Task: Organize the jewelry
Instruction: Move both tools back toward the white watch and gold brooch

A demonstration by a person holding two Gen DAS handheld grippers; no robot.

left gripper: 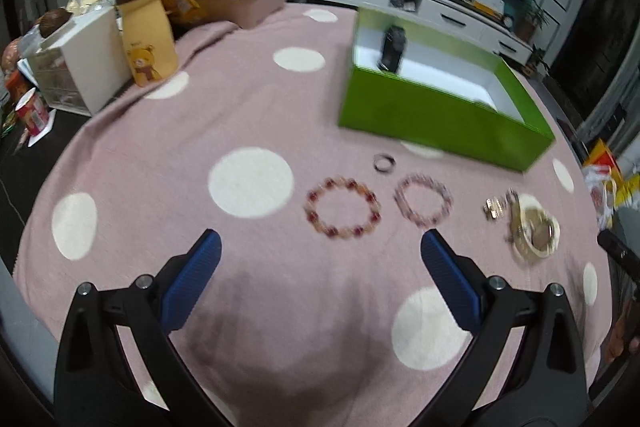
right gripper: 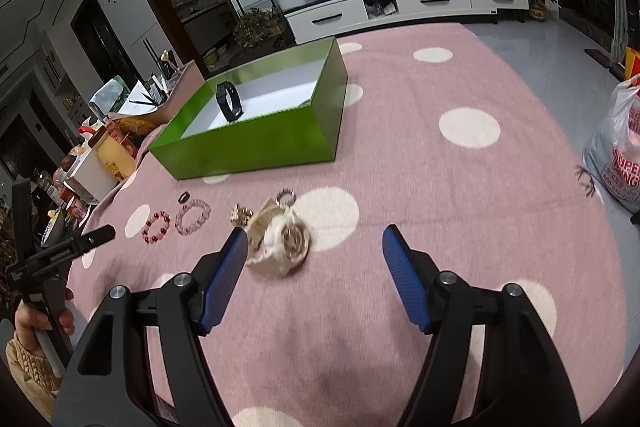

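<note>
Pink cloth w/ big white dots (right gripper: pixel 460 187) covers the whole table, and the green box (right gripper: pixel 256 143) sits toward the far side, white inside w/ a black band watch (right gripper: pixel 229 103) standing up in it. On the cloth in front of the box the jewelry lies in a loose row — cream watch w/ a gold face (right gripper: pixel 286 241), red bead bracelet (left gripper: pixel 343 207), pink bead bracelet (left gripper: pixel 423 200), a small gold piece (left gripper: pixel 494 207) and a little dark ring (left gripper: pixel 384 162) nearest the box. Left gripper (left gripper: pixel 320 247) hangs over bare cloth just short of the red bracelet, jaws spread wide, nothing in them. Right gripper (right gripper: pixel 314 241) is spread too — cream watch sits right by its left finger, not pinched, prob not touching but can't tell for sure.
</note>
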